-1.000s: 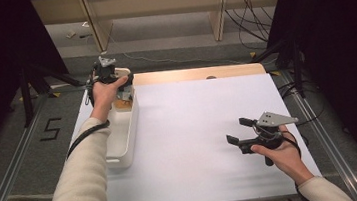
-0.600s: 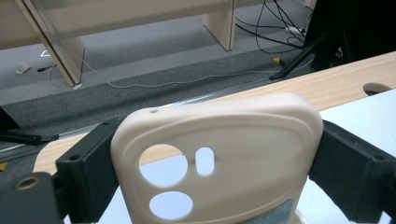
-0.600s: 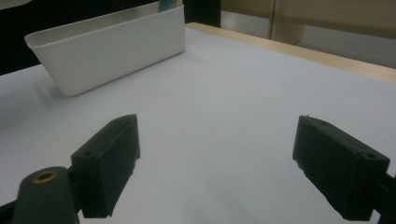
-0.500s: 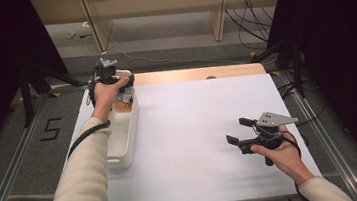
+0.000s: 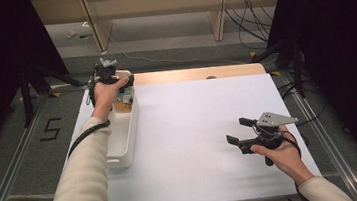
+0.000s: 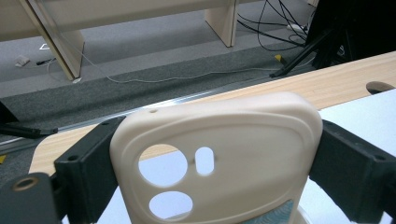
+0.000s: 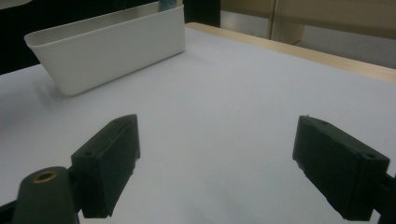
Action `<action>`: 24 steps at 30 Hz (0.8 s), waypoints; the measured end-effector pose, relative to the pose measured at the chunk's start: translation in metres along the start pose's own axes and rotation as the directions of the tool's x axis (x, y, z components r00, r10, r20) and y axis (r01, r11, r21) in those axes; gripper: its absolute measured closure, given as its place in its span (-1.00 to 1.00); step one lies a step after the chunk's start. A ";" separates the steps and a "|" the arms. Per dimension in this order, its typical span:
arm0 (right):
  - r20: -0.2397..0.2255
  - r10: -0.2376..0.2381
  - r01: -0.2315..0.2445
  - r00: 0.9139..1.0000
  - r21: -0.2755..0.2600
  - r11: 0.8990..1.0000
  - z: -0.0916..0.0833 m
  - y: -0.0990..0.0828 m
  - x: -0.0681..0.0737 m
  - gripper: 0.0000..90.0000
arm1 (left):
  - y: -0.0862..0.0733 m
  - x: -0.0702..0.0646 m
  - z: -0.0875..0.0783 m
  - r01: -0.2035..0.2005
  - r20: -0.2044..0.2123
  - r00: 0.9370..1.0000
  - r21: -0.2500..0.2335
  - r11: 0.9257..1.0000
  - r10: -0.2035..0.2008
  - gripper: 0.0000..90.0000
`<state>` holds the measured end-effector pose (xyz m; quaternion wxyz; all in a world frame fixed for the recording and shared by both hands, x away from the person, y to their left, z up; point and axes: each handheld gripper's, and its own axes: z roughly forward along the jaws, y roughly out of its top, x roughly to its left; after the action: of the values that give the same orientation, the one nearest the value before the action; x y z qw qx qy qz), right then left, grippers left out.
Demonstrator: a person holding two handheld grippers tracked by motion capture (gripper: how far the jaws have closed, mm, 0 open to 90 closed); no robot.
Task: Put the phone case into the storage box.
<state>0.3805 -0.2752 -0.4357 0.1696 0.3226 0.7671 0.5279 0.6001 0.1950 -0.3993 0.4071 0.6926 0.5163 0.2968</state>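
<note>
A cream phone case point(image 6: 252, 135) with camera cut-outs stands upright between the black jaws of my left gripper point(image 6: 212, 163), which is shut on its two side edges. A teal patterned thing shows just under the case. In the high view the left gripper point(image 5: 117, 84) hangs over the far end of a long white tray point(image 5: 121, 146) at the table's left side. My right gripper point(image 5: 235, 130) rests low over the white table top at the right, open, with nothing between its jaws point(image 7: 217, 158).
The white tray point(image 7: 116, 46) lies along the left edge of the white mat point(image 5: 193, 119), with a few small items at its far end. A bare wooden strip point(image 5: 194, 73) runs along the far edge. Cables and shelf legs stand on the floor beyond.
</note>
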 end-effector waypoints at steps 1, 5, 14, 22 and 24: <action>-0.002 0.001 -0.001 1.000 -0.001 1.000 0.000 0.000 0.000 -0.65 | 0.000 0.000 0.000 -0.003 0.000 1.000 0.007 1.000 0.003 -0.79; 0.001 -0.001 0.001 1.000 0.001 1.000 0.000 0.000 0.000 -0.65 | 0.000 0.001 0.001 0.008 0.000 1.000 0.009 1.000 -0.008 -0.80; 0.000 0.001 -0.001 1.000 0.000 1.000 0.000 0.000 0.000 -0.65 | -0.001 0.001 0.002 0.017 -0.004 1.000 0.023 1.000 -0.017 -0.82; 0.000 0.003 -0.003 1.000 0.003 1.000 0.001 0.000 0.000 -0.65 | 0.000 0.003 0.002 0.019 0.000 1.000 0.017 1.000 -0.019 -0.93; -0.001 0.002 -0.002 1.000 0.001 1.000 0.001 0.000 0.000 -0.65 | 0.001 0.003 0.002 0.022 0.000 1.000 0.008 1.000 -0.022 -0.98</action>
<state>0.3808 -0.2748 -0.4362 0.1684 0.3232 0.7672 0.5279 0.6026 0.1970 -0.3996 0.4075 0.6885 0.5249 0.2905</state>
